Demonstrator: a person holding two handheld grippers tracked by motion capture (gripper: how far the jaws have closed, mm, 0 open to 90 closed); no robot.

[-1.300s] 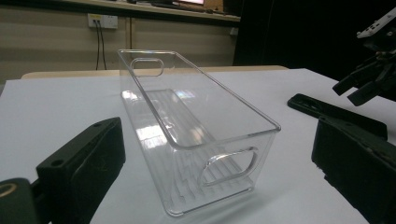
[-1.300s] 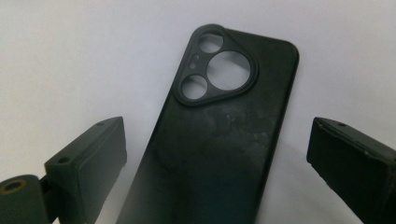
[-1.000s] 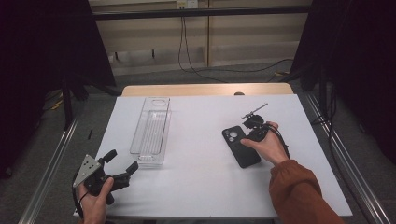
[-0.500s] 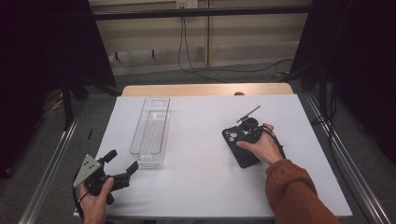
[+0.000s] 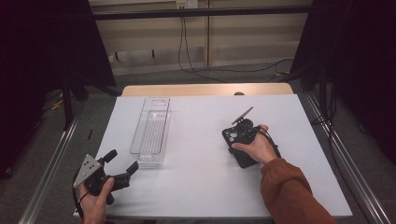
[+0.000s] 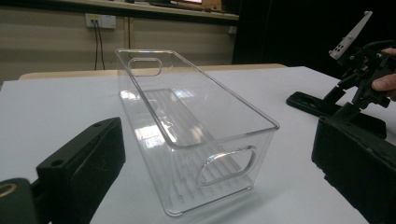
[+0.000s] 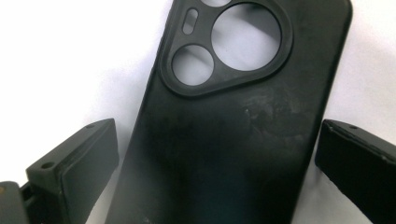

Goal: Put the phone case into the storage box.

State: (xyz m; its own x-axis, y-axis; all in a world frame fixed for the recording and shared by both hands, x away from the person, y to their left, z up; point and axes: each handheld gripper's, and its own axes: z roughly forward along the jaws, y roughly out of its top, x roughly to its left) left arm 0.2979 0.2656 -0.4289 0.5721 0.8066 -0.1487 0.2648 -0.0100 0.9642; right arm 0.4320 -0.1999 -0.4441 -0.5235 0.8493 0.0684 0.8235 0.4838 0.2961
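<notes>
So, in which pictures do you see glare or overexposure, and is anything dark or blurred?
Left gripper view: bright reflections on the clear bin. Right gripper view: the white table is washed out and the black phone case is slightly soft. High view: dark surroundings, evenly lit table.

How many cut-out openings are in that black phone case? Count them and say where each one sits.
4 visible on the phone case: a large round one, a smaller round one, a narrow slot, and one cut off by the frame's top edge. Others may be hidden.
</notes>
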